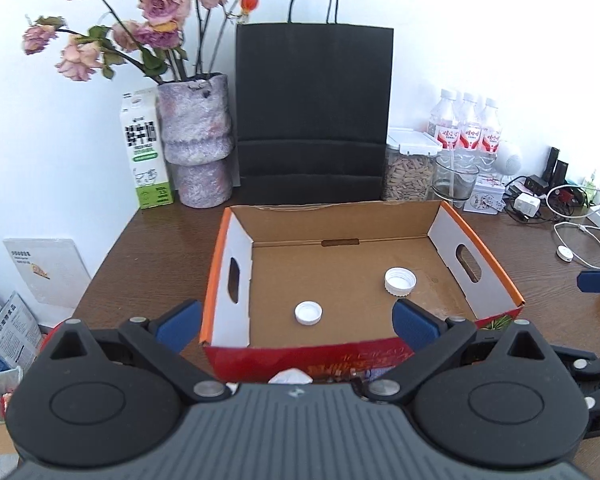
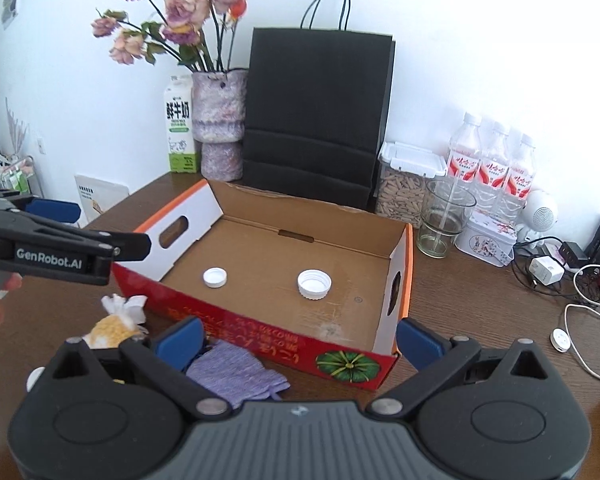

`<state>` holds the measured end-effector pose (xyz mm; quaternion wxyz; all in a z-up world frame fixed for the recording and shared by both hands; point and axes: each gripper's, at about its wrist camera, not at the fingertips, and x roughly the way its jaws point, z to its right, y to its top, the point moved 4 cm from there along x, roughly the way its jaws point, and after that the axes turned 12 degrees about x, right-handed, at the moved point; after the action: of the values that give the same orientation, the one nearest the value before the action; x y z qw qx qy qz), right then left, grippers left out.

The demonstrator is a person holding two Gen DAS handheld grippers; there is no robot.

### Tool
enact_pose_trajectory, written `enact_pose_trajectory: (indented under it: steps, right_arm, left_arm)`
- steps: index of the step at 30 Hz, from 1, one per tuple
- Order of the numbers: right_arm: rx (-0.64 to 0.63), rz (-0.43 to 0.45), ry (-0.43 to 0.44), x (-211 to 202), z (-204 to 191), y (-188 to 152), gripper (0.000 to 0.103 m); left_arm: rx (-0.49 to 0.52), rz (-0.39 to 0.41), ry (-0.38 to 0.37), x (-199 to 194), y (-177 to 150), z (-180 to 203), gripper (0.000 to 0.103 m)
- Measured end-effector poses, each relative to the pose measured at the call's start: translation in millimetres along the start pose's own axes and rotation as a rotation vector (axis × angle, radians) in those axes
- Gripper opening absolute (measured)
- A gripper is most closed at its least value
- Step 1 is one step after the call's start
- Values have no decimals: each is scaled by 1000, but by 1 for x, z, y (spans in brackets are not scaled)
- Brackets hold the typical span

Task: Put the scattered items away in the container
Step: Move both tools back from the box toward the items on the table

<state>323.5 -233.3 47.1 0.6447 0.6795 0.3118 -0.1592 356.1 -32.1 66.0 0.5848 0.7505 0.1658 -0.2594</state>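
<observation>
Both grippers, left [image 1: 298,326] and right [image 2: 300,340], hover wide open and hold nothing at the near edge of the cardboard box [image 2: 260,322]. Two white caps [image 2: 215,277] [image 2: 314,284] lie inside; a purple cloth [image 2: 236,374] and small tied bag [image 2: 114,326] rest outside, against its red front wall

A: My left wrist view sits close above the cardboard box [image 1: 260,344], near side, facing 12 o'clock toward the black bag [image 1: 314,112].

B: My right wrist view faces 11 o'clock. Both share the box [image 2: 260,320], bag [image 2: 320,120] and table [image 2: 460,320].
</observation>
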Motion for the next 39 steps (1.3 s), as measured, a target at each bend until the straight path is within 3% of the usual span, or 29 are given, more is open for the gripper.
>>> enact_pose_trajectory:
  steps: [8, 22, 39]
  right_arm:
    - [3, 70, 17, -52, -6, -35, 103]
    - [30, 213, 22, -132, -16, -126, 103]
    - [102, 127, -14, -154, -10, -238, 103]
  left_arm:
    - [-15, 44, -8, -50, -27, -1, 103]
    - [-68, 173, -13, -134, -110, 20, 103]
    - [-44, 112, -38, -164, -207, 72, 103]
